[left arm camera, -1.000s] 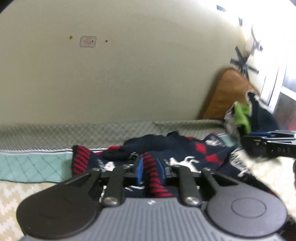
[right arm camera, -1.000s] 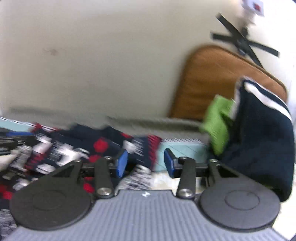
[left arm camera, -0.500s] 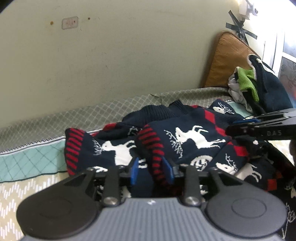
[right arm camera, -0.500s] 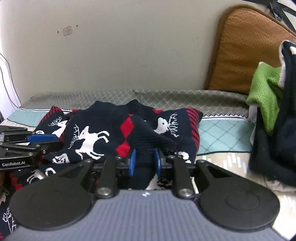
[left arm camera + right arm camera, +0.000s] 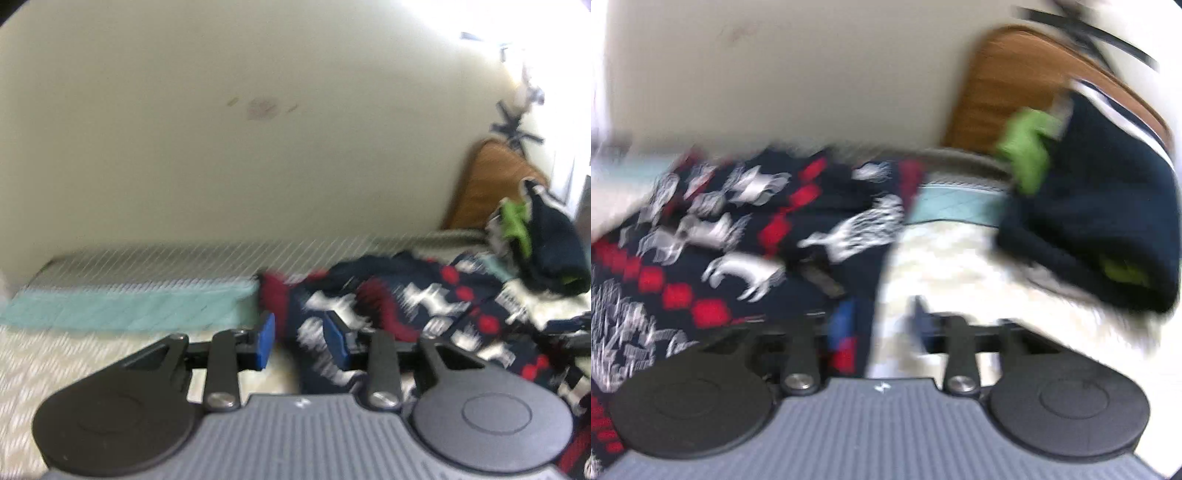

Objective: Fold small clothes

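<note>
- The reindeer sweater [image 5: 406,314], navy with red diamonds and white deer, lies crumpled on the patterned bedspread [image 5: 74,354], just in front of the pile of dark and green clothes [image 5: 543,240] that leans against the brown cushion [image 5: 487,184].
- The left gripper [image 5: 300,341] has its blue pads spread apart; sweater fabric shows in the gap between them, but the jaws are not closed on it, so I read it as released.
- The right gripper [image 5: 882,325] is likewise parted, with only pale bedspread between its fingers and the sweater's edge just to the side away from the clothes pile. Both views are heavily motion-blurred.
- My judgement: a fold or repositioning has just been let go and the hands are between grasps; the garment is bunched rather than flat, so the task looks early to midway.
- The next move probably calls for finding two clean edges, such as a cuff and a hem corner, pinching a single layer each, and drawing the knit flat before folding.
- Orientation: the sweater's long axis seems to run roughly sideways across the bed, parallel to the wall, with a red-striped cuff [image 5: 275,295] at the end far from the clothes pile. Which end is the collar I cannot tell through the blur.
</note>
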`<state>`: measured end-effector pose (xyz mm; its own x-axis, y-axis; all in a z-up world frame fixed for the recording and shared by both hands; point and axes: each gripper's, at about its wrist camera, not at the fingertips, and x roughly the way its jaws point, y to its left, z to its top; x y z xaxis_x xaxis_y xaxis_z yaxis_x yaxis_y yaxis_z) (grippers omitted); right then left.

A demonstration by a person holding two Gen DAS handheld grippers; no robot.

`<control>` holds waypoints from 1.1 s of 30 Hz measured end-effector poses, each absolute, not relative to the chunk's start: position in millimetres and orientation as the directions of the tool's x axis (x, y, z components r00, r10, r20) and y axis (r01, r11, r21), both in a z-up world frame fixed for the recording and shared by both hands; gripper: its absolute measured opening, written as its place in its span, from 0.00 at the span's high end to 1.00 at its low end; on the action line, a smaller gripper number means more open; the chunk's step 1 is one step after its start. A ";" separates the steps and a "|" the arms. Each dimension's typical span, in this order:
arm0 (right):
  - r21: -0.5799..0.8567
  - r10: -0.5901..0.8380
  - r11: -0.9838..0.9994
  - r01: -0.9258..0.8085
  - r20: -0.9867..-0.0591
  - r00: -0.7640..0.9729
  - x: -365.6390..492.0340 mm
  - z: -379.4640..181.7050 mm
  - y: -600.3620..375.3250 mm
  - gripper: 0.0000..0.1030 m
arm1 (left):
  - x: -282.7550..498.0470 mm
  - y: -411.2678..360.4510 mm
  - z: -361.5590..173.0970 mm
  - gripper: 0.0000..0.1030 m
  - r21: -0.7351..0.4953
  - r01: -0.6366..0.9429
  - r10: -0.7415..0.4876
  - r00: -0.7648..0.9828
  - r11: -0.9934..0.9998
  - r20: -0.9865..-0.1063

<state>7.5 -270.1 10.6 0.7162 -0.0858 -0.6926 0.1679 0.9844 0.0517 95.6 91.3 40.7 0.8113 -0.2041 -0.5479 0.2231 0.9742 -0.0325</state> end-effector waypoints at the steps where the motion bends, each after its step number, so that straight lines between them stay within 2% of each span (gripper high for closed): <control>1: 0.088 -0.065 0.982 0.170 -0.683 0.727 4.7 12.1 -271.7 0.52 | 91.6 95.5 36.0 0.70 -0.023 0.207 -0.184 0.806 0.978 -0.563; 4: 0.055 -0.072 0.988 0.142 -0.649 0.758 -2.3 11.3 -260.1 0.52 | 80.4 92.7 24.3 0.66 0.031 0.228 -0.167 0.790 0.973 -0.589; 5: 0.051 -0.068 0.990 0.132 -0.650 0.757 -1.7 7.5 -257.1 0.52 | 77.5 86.5 21.6 0.59 0.052 0.246 -0.169 0.790 0.968 -0.589; 6: 0.056 -0.061 0.990 0.129 -0.656 0.752 -0.4 3.5 -256.4 0.52 | 75.6 78.3 18.3 0.56 0.085 0.263 -0.165 0.793 0.961 -0.586; 8: 0.067 -0.061 0.988 0.136 -0.646 0.761 -3.7 1.3 -257.5 0.51 | 75.0 59.6 9.2 0.56 0.166 0.283 -0.135 0.797 0.945 -0.589; 11: 0.096 -0.050 0.985 0.145 -0.641 0.766 -3.6 1.2 -262.7 0.51 | 84.4 36.4 -8.6 0.58 0.226 0.311 -0.108 0.774 0.923 -0.624; 13: 0.119 -0.040 0.981 0.150 -0.636 0.770 -9.0 3.4 -264.5 0.50 | 88.9 26.9 -16.3 0.67 0.269 0.300 -0.079 0.788 0.915 -0.610; 14: 0.131 -0.034 0.980 0.151 -0.634 0.772 -8.5 2.9 -265.7 0.50 | 91.3 24.4 -16.5 0.82 0.279 0.290 -0.065 0.792 0.916 -0.608; 15: 0.144 -0.026 0.978 0.151 -0.632 0.775 -7.0 2.1 -267.3 0.50 | 95.0 25.0 -15.8 0.89 0.286 0.248 -0.027 0.796 0.926 -0.604; 23: 0.211 0.008 0.965 0.155 -0.617 0.787 -7.2 -1.2 -272.5 0.49 | 71.8 50.6 -13.5 0.90 0.205 -0.003 0.121 0.816 0.979 -0.565; 26: 0.222 0.015 0.963 0.155 -0.615 0.789 -7.1 -1.5 -272.1 0.48 | 68.6 51.7 -14.4 0.90 0.200 -0.022 0.137 0.803 0.980 -0.580; 28: 0.225 0.018 0.962 0.153 -0.614 0.789 -7.2 -1.2 -272.4 0.48 | 67.4 48.0 -14.9 0.85 0.221 -0.018 0.148 0.795 0.975 -0.589; 30: 0.235 0.023 0.960 0.153 -0.612 0.791 -7.9 -1.0 -273.5 0.48 | 61.3 50.1 -10.3 0.84 0.183 0.017 0.098 0.793 0.983 -0.601; 33: 0.263 0.036 0.952 0.155 -0.602 0.797 -9.7 -0.2 -277.5 0.47 | 46.8 70.4 13.0 0.78 0.023 0.054 -0.031 0.819 0.998 -0.573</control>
